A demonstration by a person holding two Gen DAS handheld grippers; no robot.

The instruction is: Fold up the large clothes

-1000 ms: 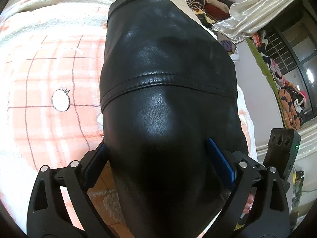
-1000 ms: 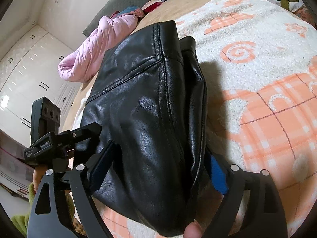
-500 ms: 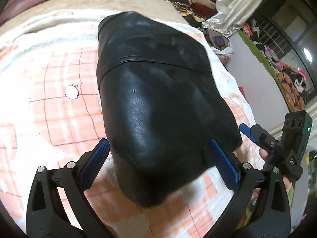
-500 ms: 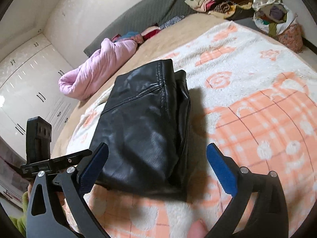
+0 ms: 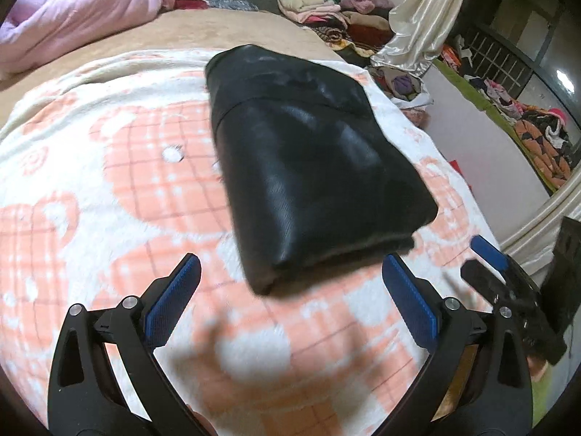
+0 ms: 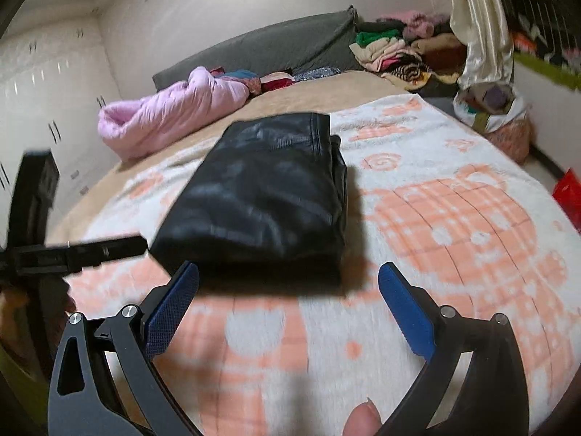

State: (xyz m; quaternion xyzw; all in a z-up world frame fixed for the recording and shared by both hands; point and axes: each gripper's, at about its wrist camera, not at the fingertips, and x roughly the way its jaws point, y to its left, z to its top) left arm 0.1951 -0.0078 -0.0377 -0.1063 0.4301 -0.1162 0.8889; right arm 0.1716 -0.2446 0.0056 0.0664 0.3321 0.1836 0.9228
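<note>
A black leather garment [image 5: 308, 160] lies folded into a compact rectangle on an orange-and-white blanket [image 5: 109, 189] on the bed; it also shows in the right wrist view [image 6: 265, 196]. My left gripper [image 5: 290, 287] is open and empty, held back from the garment's near edge. My right gripper [image 6: 288, 290] is open and empty, just short of the garment's near edge. The right gripper shows at the right edge of the left wrist view [image 5: 508, 279], and the left gripper shows at the left of the right wrist view [image 6: 72, 250].
A pink quilt [image 6: 170, 116] lies at the head of the bed by a grey headboard [image 6: 261, 51]. Piles of clothes [image 6: 403, 51] and a cream curtain [image 6: 479, 25] stand at the far right. A bag of clothes [image 6: 497, 112] sits on the floor beside the bed.
Both grippers let go of the folded garment and pulled back and up from it. The garment now lies flat on the blanket, clear of both sets of fingers.
</note>
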